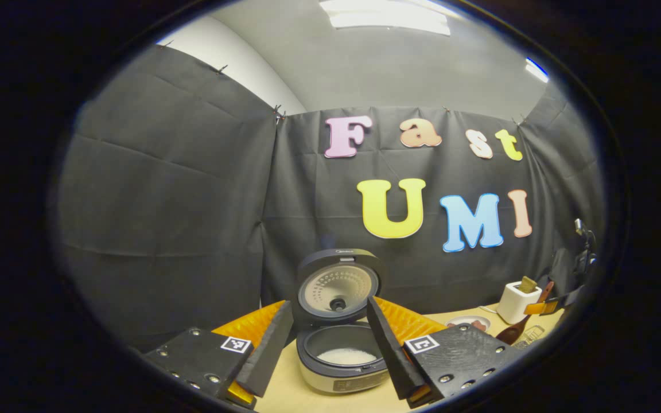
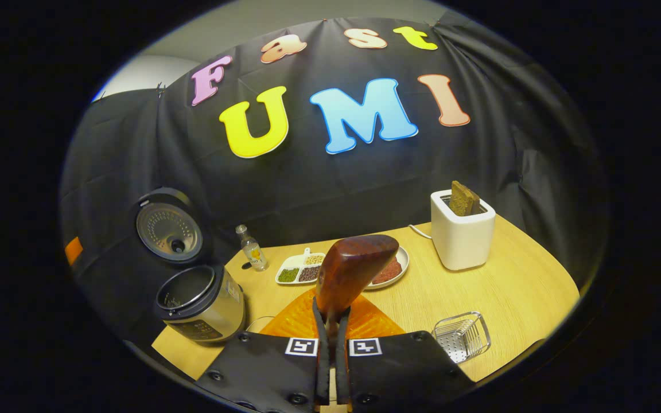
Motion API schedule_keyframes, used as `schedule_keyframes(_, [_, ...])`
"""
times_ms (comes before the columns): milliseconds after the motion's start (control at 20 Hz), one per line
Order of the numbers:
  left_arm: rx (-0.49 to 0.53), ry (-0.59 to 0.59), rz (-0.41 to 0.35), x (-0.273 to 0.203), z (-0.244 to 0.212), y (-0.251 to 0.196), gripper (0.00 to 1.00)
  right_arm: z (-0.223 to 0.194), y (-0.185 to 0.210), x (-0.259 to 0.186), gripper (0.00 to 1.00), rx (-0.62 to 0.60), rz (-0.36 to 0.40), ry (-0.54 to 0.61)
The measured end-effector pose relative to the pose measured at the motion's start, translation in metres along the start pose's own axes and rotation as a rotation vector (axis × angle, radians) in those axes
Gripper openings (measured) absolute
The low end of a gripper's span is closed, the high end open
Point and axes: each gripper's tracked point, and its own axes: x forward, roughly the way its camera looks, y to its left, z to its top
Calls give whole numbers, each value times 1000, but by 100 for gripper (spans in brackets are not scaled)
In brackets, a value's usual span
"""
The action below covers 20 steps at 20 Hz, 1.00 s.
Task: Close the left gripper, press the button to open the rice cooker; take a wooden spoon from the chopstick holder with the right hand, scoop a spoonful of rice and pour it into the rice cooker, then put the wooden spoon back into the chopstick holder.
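Right claw (image 2: 331, 338) tight on wooden spoon (image 2: 352, 274); rice cooker (image 1: 339, 355) open.

Black cloth wall (image 1: 181, 189) behind a wooden table (image 2: 514, 287), ceiling light (image 1: 388, 17) overhead

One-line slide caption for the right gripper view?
Right gripper clamps the wooden spoon above the table, open rice cooker to its left.

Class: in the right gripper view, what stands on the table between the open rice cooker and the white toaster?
In the right gripper view, between the rice cooker and the toaster stand a small bottle, a divided dish of grains and a plate, partly behind the held wooden spoon.
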Motion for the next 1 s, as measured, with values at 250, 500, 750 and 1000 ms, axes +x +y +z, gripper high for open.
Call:
schedule_keyframes(250, [-2,15,19,5,-9,18,81,-30,8,19,6,-193,-55,29])
schedule_keyframes(500, [-7,31,40,7,-16,33,81,-55,18,30,6,-422,-96,45])
schedule_keyframes(750, [-4,33,50,6,-17,43,81,-72,35,34,6,-548,-116,44])
schedule_keyframes(1000, [-9,38,54,3,-20,48,81,-96,66,36,6,-586,-75,78])
